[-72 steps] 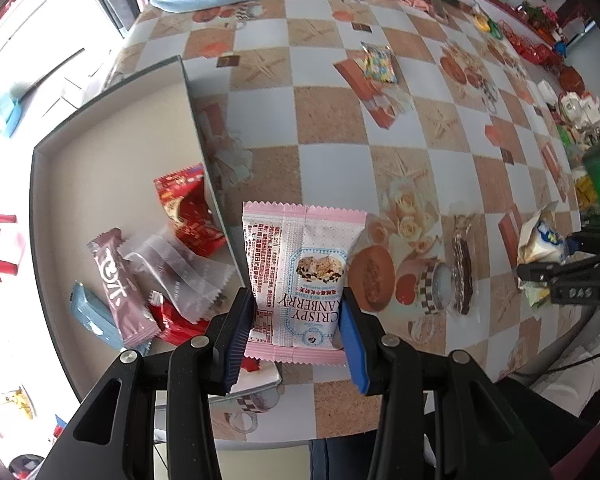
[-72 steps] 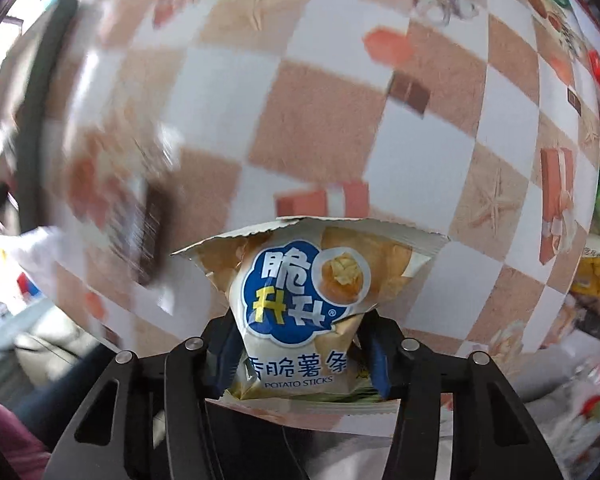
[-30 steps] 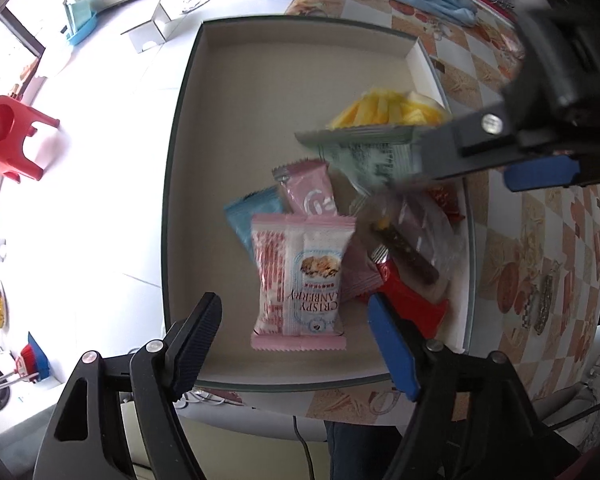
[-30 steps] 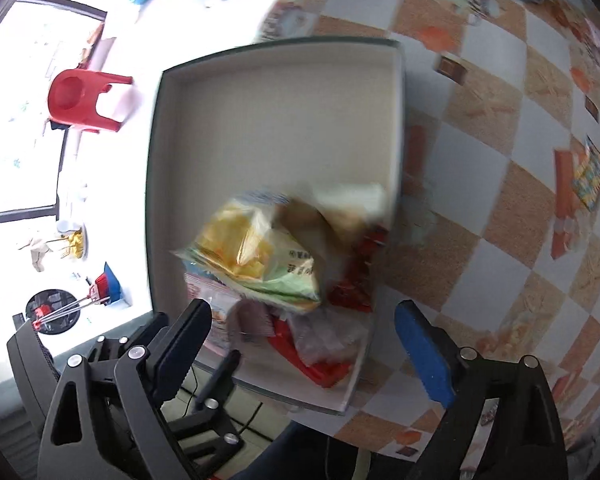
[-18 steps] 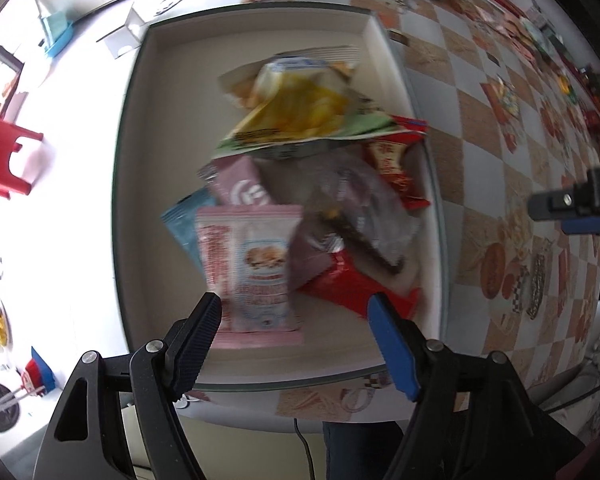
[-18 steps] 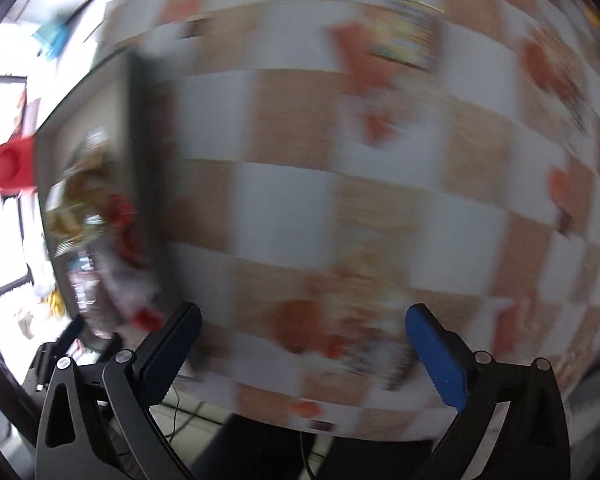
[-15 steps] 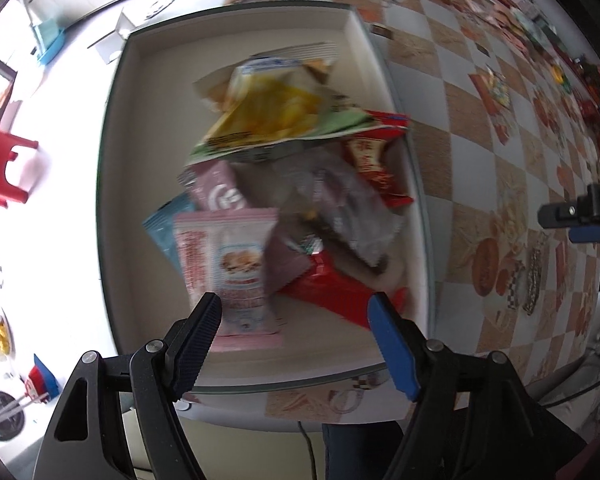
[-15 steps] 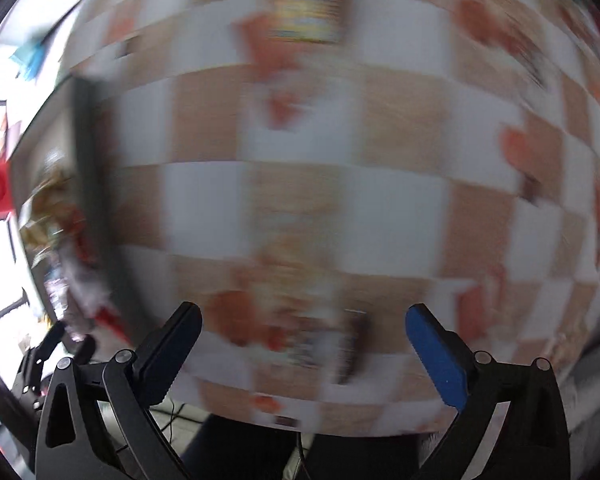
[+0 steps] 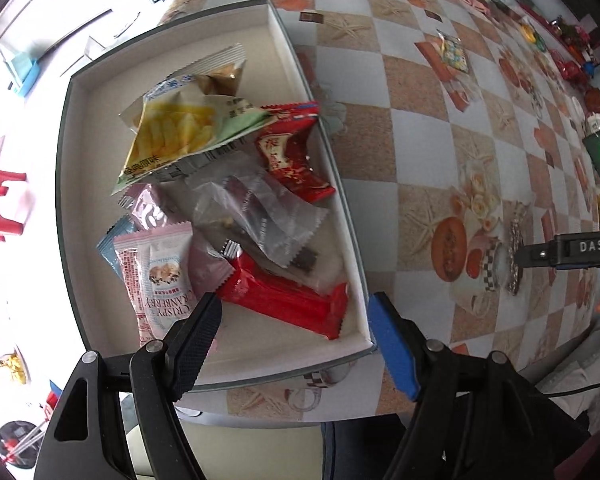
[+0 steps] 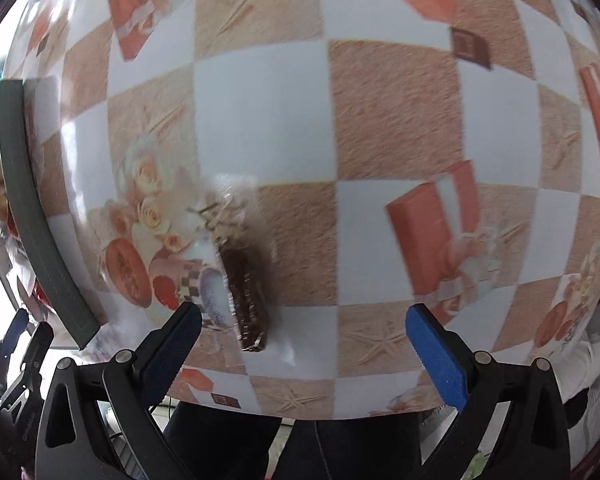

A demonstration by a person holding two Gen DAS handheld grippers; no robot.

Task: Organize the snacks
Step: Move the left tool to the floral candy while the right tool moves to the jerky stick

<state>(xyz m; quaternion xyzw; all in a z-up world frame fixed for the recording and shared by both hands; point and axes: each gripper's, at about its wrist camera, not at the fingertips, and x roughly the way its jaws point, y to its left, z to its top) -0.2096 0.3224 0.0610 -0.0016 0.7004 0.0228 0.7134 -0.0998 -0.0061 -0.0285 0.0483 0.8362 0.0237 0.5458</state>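
A shallow white box [image 9: 352,240] holds several snacks: a yellow-green potato sticks bag [image 9: 180,132], a pink cranberry packet [image 9: 156,276], red packets [image 9: 284,300] and a clear wrapper [image 9: 260,216]. My left gripper [image 9: 296,316] hangs open and empty over the box's near right corner. A dark brown bar in a clear wrapper [image 10: 244,280] lies on the checkered tablecloth, just ahead of my right gripper [image 10: 302,320] and nearer its left finger. The right gripper stands wide open and holds nothing. The same bar [image 9: 514,256] shows beside the right gripper [image 9: 572,248] in the left wrist view.
A small colourful candy packet [image 9: 454,50] lies farther out on the table. More snacks and small items [image 9: 556,40] crowd the far right edge. The box's dark outer wall [image 10: 32,220] is at the left of the right wrist view. The table's near edge [image 10: 340,408] runs just below the fingers.
Both packets left the grippers and now lie in the box. My left gripper has drifted toward the box's right corner. My right gripper swung from the box to the bar on the table.
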